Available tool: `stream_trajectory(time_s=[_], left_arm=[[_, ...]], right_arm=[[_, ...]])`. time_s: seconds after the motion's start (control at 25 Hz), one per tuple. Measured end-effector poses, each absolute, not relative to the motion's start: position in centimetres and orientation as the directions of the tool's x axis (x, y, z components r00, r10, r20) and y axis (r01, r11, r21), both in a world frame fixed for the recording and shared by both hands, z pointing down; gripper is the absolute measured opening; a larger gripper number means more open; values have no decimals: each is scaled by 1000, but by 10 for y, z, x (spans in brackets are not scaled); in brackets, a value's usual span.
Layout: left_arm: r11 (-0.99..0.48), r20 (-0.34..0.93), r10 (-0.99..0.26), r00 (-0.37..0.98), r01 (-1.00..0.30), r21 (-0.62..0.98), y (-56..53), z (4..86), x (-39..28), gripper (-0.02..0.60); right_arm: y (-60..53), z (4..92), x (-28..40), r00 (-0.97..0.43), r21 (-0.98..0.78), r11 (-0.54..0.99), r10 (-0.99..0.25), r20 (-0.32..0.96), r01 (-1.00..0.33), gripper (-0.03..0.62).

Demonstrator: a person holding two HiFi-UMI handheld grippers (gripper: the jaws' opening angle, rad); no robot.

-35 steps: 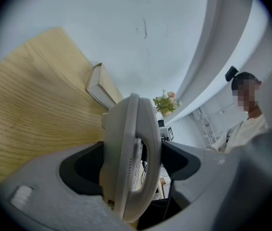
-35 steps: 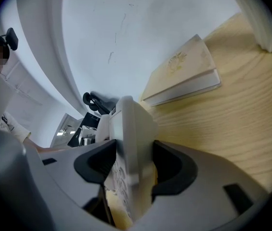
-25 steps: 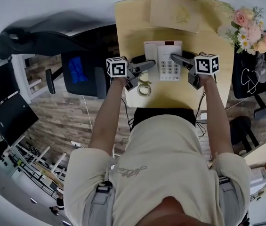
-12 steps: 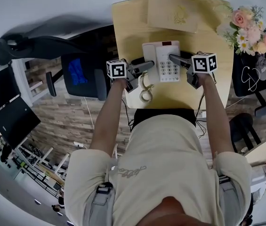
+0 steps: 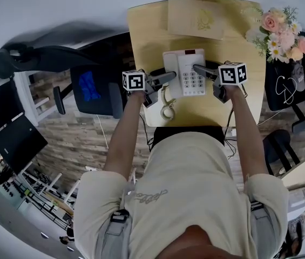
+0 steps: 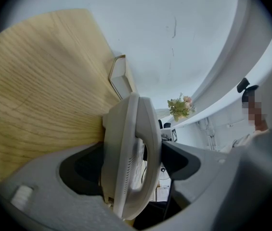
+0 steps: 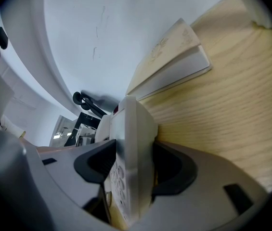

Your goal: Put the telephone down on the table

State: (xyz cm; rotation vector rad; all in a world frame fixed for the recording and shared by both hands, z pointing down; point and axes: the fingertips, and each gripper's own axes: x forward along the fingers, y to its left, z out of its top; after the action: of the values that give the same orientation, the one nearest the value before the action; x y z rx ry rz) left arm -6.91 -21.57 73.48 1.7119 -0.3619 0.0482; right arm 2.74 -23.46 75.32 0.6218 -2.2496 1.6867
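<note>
A white telephone [image 5: 185, 72] with a grey keypad and its handset on the left side is over the middle of the light wooden table [image 5: 238, 99]. My left gripper [image 5: 167, 76] is shut on the telephone's left side, where the handset [image 6: 128, 153] fills the space between the jaws. On the other side, my right gripper [image 5: 199, 69] is shut on the keypad edge of the base [image 7: 131, 162]. The coiled cord [image 5: 165, 104] hangs toward the table's near edge. Whether the telephone's underside touches the wood is hidden.
A tan flat box [image 5: 195, 18] lies at the table's far edge. A bunch of pink and white flowers [image 5: 282, 34] stands at the far right corner. A dark office chair [image 5: 93, 85] is left of the table, and another dark seat [image 5: 287, 90] is to its right.
Both grippers stay shut on the telephone in much the same spot over the table. The whole view has shifted slightly.
</note>
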Motion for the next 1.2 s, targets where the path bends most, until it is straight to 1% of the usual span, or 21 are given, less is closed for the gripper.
stream_trajectory(time_s=[0.32,0.48,0.6,0.72,0.92,1.12,1.2], left_arm=[[-136,287,-208,935,-318,938,-215,733,-71,379],[-148,294,-246,924,-336,930,-217,731,-77,379],[-145,282,-278,918,-331,933,-217,724,-84,379],[-160,289,-293,911,-345,925,-212,718,-90,379],[-212,295,-361,884,-386,898,-199,705,-104,379],[-343,331,-346,878,-447,826,-171,675,-103,377],[-398,307,-357,882,-441,805,-163,653,-96,370]], right_arm=[[-234,751,28,-852,-821,232,-191,487,-521,229],[-234,747,31,-828,-799,228,-233,510,-557,228],[-232,745,44,-791,-758,235,-265,552,-608,227],[-227,737,56,-777,-742,243,-287,560,-625,227],[-210,710,72,-763,-722,265,-343,548,-639,225],[-182,672,68,-768,-684,355,-367,525,-637,218],[-172,657,65,-767,-659,396,-374,521,-640,176]])
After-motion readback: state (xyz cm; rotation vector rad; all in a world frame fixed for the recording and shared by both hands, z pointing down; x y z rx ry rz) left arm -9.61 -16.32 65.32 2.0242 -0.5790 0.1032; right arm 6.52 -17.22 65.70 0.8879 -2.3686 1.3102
